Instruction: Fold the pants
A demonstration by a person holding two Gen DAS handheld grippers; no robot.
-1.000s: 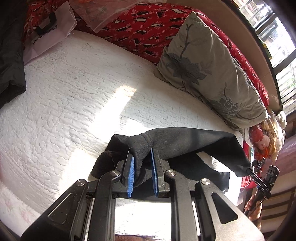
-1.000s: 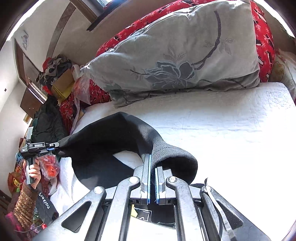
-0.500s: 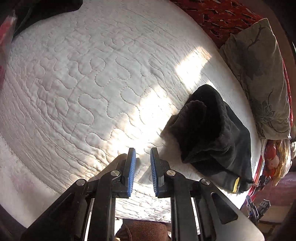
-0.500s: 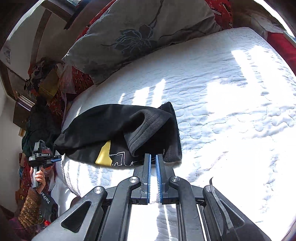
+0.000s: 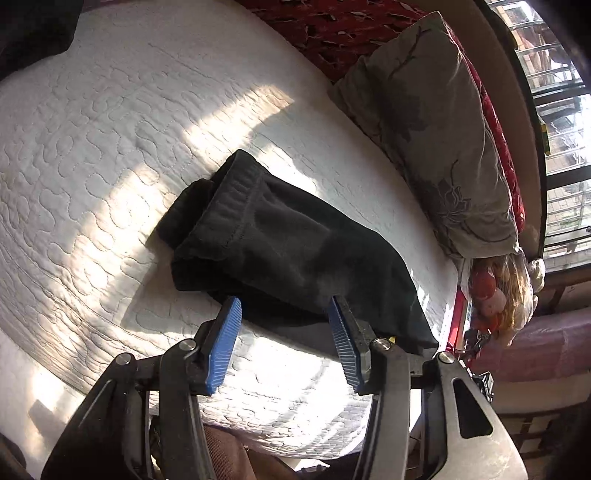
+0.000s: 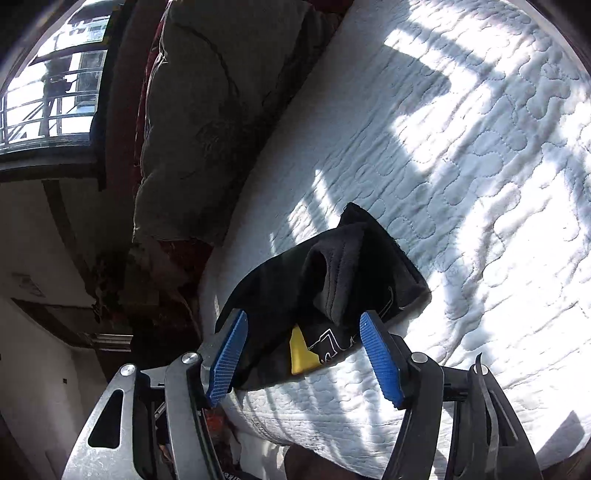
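The black pants [image 5: 291, 243] lie folded into a thick bundle on the white quilted bed [image 5: 92, 155], close to its near edge. In the right wrist view the same pants [image 6: 332, 280] show a yellow and white print on the lower layer. My left gripper [image 5: 284, 314] hovers at the bundle's near edge, jaws opening, its pads apart and pressing on nothing. My right gripper [image 6: 303, 328] stands over the bundle's end by the print, jaws opening too, with cloth between the blue pads but not pinched.
A grey flowered pillow [image 5: 436, 122] leans on a red patterned cover [image 5: 332, 26] along the far side of the bed. Windows with railings [image 5: 561, 110] lie beyond. Bags and toys [image 5: 495, 295] crowd the bed's right end. Dark clothing [image 5: 33, 33] lies at the far left.
Both grippers let go of the pants, which dropped from hanging between them onto the bed as a folded bundle. Both jaws then spread wide, and the right gripper rolled.
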